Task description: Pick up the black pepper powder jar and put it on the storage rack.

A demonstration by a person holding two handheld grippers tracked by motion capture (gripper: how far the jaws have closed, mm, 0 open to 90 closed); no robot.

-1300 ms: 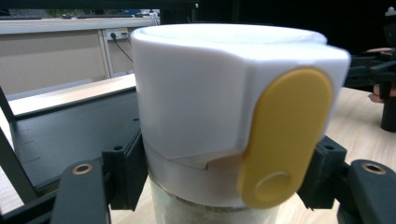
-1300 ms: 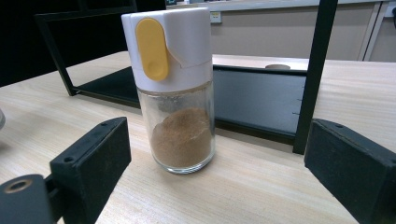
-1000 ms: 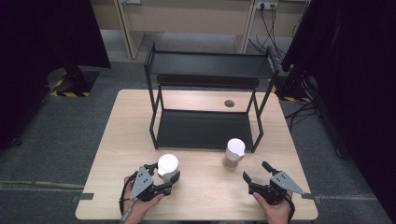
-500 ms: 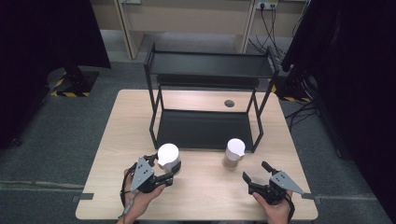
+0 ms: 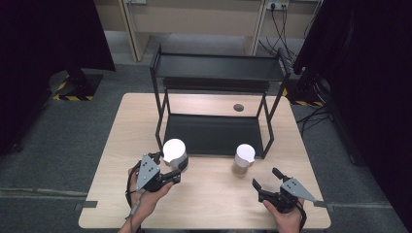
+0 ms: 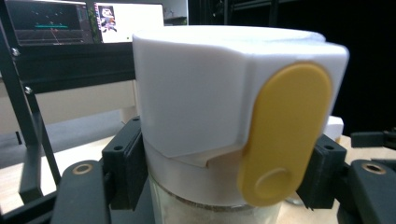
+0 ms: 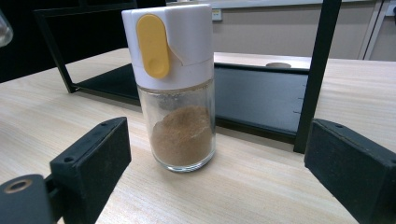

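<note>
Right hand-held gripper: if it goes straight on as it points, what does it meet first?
Likely the brown-powder jar, standing centred between the open jaws of the right hand-held gripper; the rack is behind it.

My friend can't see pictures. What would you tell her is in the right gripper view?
A glass spice jar with a white cap and yellow flip tab stands upright on a pale wooden table, partly filled with brown powder. The right gripper waits open, one black jaw on each side. A black metal shelf rack stands behind it.

text: none legible | monitor (image 6: 70, 21): writing too small to read
</note>
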